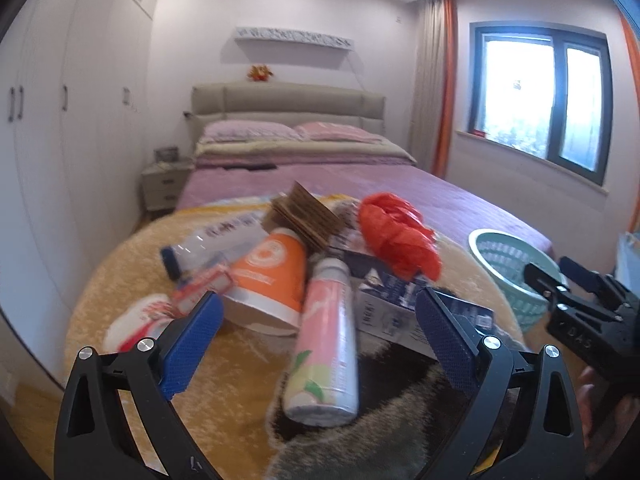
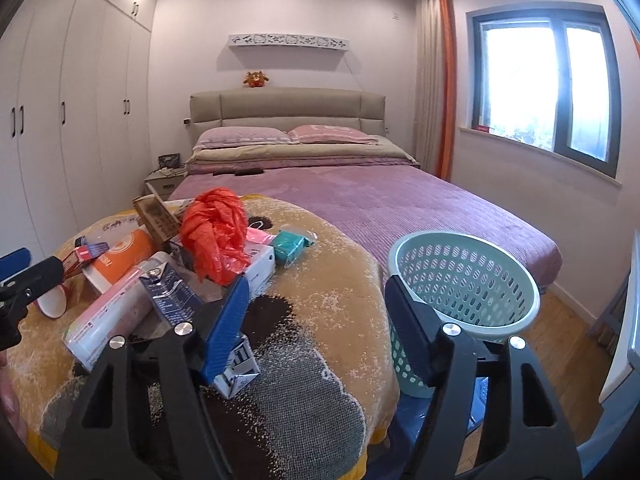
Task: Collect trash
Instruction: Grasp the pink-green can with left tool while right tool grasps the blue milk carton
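Note:
A heap of trash lies on a yellow fleece blanket (image 2: 340, 280): a pink can (image 1: 328, 336) on its side, an orange paper cup (image 1: 268, 276), a red plastic bag (image 1: 396, 232), a dark blue carton (image 2: 172, 292), folded cardboard (image 1: 304, 216) and a teal packet (image 2: 290, 246). My left gripper (image 1: 318, 302) is open, its blue pads standing either side of the pink can without touching it. My right gripper (image 2: 316, 292) is open over bare blanket, with the carton just left of its left finger. A pale green basket (image 2: 496, 326) stands to its right, beside the blanket.
A bed with a purple cover (image 2: 400, 200) fills the room behind the heap. White wardrobes (image 2: 80, 120) line the left wall and a window (image 2: 548, 80) is on the right. A clear bottle with a blue cap (image 1: 208, 248) and a white and red cup (image 1: 136, 320) lie at the heap's left.

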Action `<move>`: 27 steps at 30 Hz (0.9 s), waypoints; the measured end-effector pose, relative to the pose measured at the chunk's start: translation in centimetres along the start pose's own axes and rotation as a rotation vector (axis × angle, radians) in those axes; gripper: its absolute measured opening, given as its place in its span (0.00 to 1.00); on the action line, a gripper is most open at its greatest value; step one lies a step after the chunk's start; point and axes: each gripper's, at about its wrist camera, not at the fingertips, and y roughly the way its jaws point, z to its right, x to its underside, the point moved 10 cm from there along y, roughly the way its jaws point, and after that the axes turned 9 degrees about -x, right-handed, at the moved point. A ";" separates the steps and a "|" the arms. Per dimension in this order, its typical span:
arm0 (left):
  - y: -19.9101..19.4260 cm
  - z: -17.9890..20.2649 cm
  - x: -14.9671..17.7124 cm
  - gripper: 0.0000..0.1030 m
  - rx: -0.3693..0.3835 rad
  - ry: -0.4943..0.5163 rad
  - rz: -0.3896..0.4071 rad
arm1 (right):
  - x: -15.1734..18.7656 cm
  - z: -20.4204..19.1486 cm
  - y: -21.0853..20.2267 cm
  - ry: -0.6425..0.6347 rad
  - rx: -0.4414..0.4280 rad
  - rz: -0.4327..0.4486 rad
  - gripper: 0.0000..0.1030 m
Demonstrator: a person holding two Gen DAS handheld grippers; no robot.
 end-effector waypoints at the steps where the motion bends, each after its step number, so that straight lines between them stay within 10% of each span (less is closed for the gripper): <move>1: 0.2 0.1 0.2 0.91 0.013 -0.008 -0.013 | 0.1 -0.3 0.1 -0.009 -0.009 -0.003 0.48; 6: 1.7 0.9 1.0 0.90 0.070 -0.017 -0.096 | 0.4 -1.8 0.6 -0.026 -0.102 -0.030 0.33; 11: 4.3 1.4 2.4 0.85 0.079 -0.003 -0.209 | 1.0 -3.3 2.4 0.006 -0.229 -0.098 0.64; 27: 8.8 0.8 6.1 0.48 0.125 -0.075 -0.420 | 3.1 -7.4 7.0 -0.091 -0.368 -0.247 0.64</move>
